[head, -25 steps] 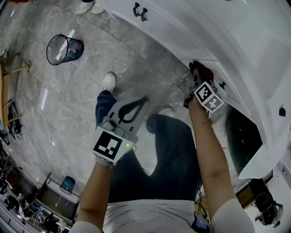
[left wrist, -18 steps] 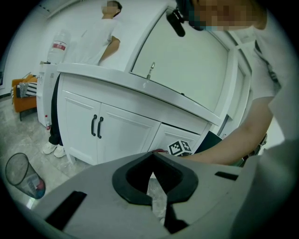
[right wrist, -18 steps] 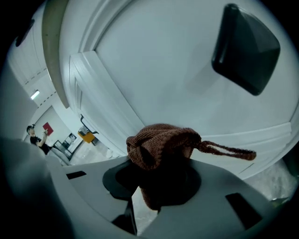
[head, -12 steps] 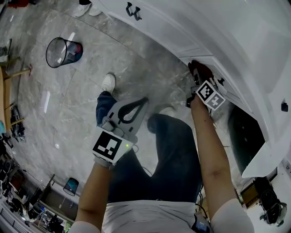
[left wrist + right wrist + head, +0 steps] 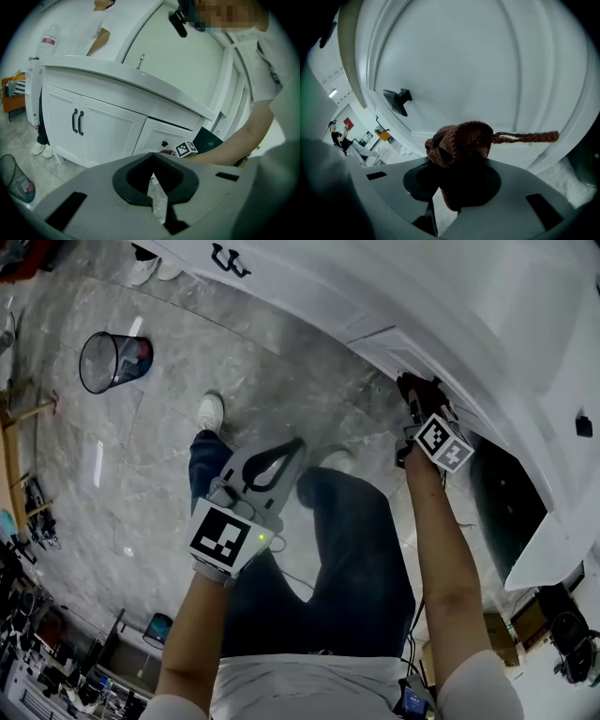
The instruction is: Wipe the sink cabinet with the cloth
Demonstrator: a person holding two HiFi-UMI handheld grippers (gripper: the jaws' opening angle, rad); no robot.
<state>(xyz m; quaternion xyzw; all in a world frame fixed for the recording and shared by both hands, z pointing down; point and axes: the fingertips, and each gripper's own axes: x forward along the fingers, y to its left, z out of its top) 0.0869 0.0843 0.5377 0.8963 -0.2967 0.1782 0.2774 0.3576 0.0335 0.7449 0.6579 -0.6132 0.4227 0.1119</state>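
Note:
The white sink cabinet runs across the top right of the head view. My right gripper is shut on a brown knitted cloth and presses it against the cabinet front. In the right gripper view the bunched cloth covers the right gripper, a loop of it trailing right, against a white panel near a black knob. My left gripper hangs over my legs, shut and empty. From the left gripper I look at the cabinet and the cloth.
A wire waste bin stands on the marble floor at the left. A dark open bay lies right of my right arm. A pair of black door handles sits on the left doors. Another person's shoes are at the far end.
The right gripper has slid the cloth along the cabinet front, away from the pair of door handles. The left gripper has stayed where it was.

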